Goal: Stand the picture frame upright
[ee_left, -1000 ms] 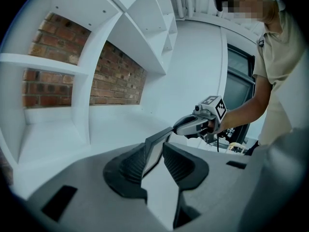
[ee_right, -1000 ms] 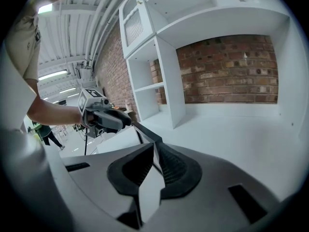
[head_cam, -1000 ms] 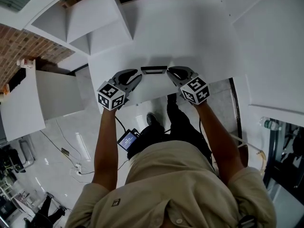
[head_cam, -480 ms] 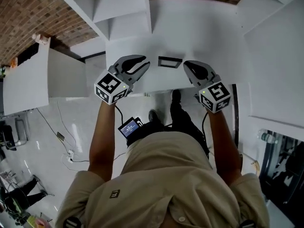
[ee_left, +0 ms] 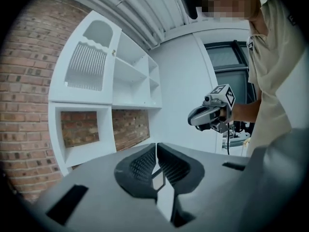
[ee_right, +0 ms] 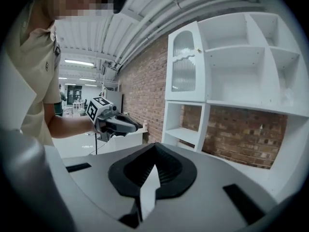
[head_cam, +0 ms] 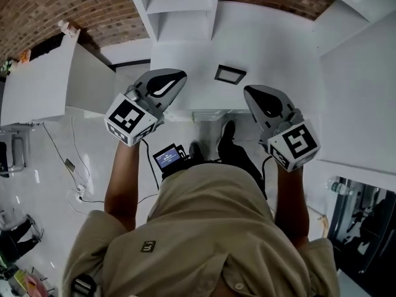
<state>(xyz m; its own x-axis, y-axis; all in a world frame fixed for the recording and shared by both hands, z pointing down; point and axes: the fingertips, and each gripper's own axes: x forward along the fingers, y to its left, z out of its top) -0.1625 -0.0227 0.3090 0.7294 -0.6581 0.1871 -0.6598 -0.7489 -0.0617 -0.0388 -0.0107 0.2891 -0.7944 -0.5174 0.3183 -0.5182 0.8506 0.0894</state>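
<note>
The left forearm (head_cam: 124, 178) and right forearm (head_cam: 289, 197) reach up from the lower middle of the head view. At centre left, the left gripper (head_cam: 179, 76) has its jaws pressed together. At centre right, the right gripper (head_cam: 249, 91) has just been closing; its jaws now meet with nothing between them.

The left gripper (ee_left: 156, 145) and right gripper (ee_right: 154, 146) have matt grey plastic shells, and their black pads (ee_left: 140, 167) look ribbed and rubbery. Beyond the fingertips are a rough red brick wall (ee_right: 145, 76) and a smooth matt white shelf unit (ee_right: 241, 66).
</note>
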